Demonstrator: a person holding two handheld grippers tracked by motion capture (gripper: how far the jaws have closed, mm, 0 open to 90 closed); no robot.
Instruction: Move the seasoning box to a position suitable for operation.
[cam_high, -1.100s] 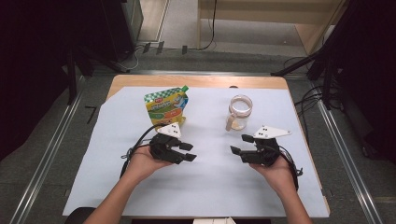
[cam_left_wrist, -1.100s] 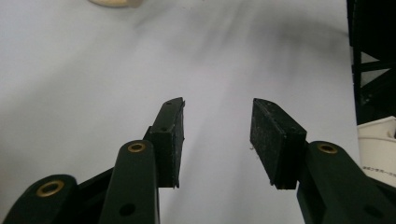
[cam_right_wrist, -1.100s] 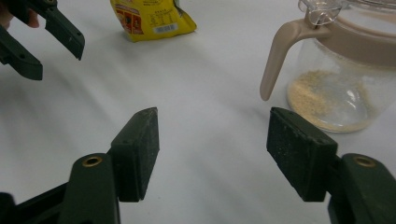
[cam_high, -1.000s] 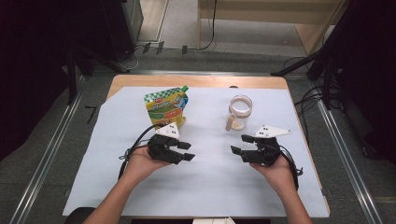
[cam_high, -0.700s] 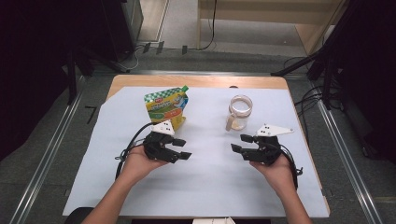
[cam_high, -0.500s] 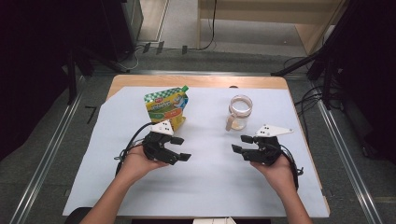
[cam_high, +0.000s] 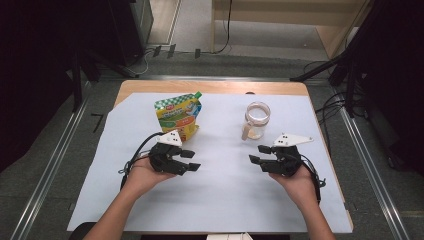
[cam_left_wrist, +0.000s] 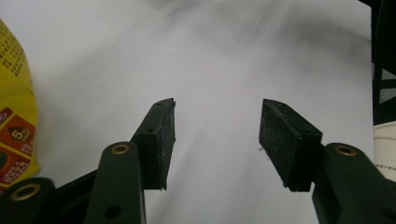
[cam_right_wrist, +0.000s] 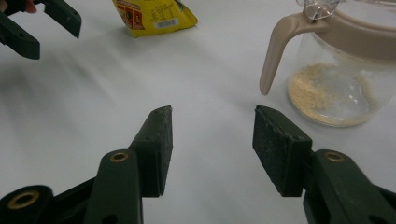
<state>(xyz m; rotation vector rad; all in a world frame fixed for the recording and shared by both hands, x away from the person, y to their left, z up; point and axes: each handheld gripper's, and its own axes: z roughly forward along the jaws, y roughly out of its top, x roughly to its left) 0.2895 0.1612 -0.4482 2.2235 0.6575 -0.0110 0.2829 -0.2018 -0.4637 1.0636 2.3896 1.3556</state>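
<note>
Counts, all placed vs. the white sheet (cam_high: 220, 195) on the table (cam_high: 210, 87): 1 yellow pouch (cam_high: 179, 116) at its far left part. 1 glass jar (cam_high: 256, 120) w/ beige handle at its far right part. 2 grippers over its near half: left gripper (cam_high: 191, 160), right gripper (cam_high: 258, 154). 2 hands, 1 per gripper.

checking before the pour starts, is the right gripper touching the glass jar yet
Apart. The right gripper view shows the right gripper open over bare white sheet, the glass jar standing beyond it.
</note>
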